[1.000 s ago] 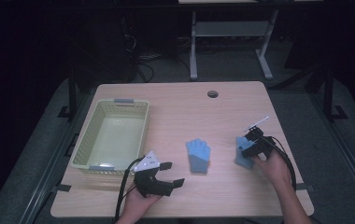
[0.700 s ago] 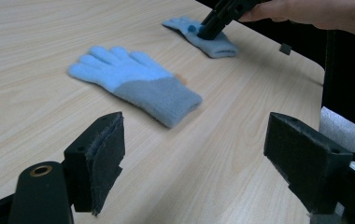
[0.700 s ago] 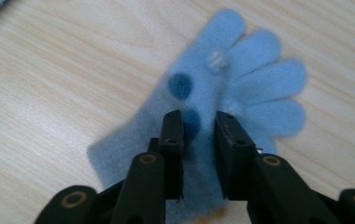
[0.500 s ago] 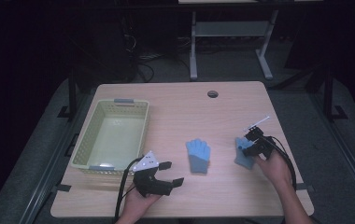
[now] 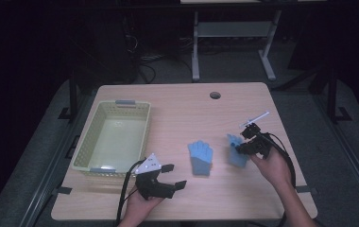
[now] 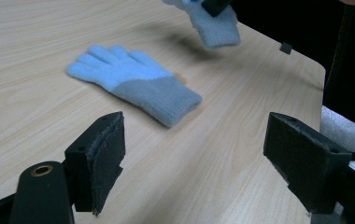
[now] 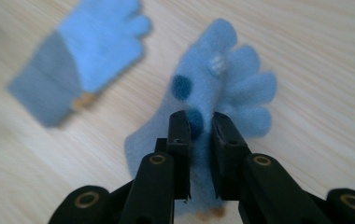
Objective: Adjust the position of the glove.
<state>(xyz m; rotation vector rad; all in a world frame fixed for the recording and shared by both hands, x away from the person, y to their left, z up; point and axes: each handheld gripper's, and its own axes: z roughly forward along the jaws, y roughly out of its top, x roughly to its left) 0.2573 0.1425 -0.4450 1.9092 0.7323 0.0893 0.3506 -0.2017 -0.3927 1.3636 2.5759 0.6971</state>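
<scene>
The right tool (image 5: pixel 246 142) has its two black jaws squeezed onto one blue glove (image 5: pixel 236 152), pinching the cloth by the palm. In the left gripper view this glove (image 6: pixel 213 25) hangs in the air with a soft shadow under it, so it looks lifted a little off the tabletop (image 5: pixel 187 109). Since a second ago, the right tool and its glove have hardly moved. I think the pinch is done and the carry has not really begun.

The left tool (image 5: pixel 167 176) rests near the front edge with its jaws wide apart and nothing between them. It has stayed in that spot too. The other glove (image 5: pixel 200 156) lies flat on the tabletop between the two tools, fingers pointing away from the person.

A yellow basket (image 5: pixel 85 142) sits on the left side with nothing in it. My guess is that the gloves go there.
</scene>
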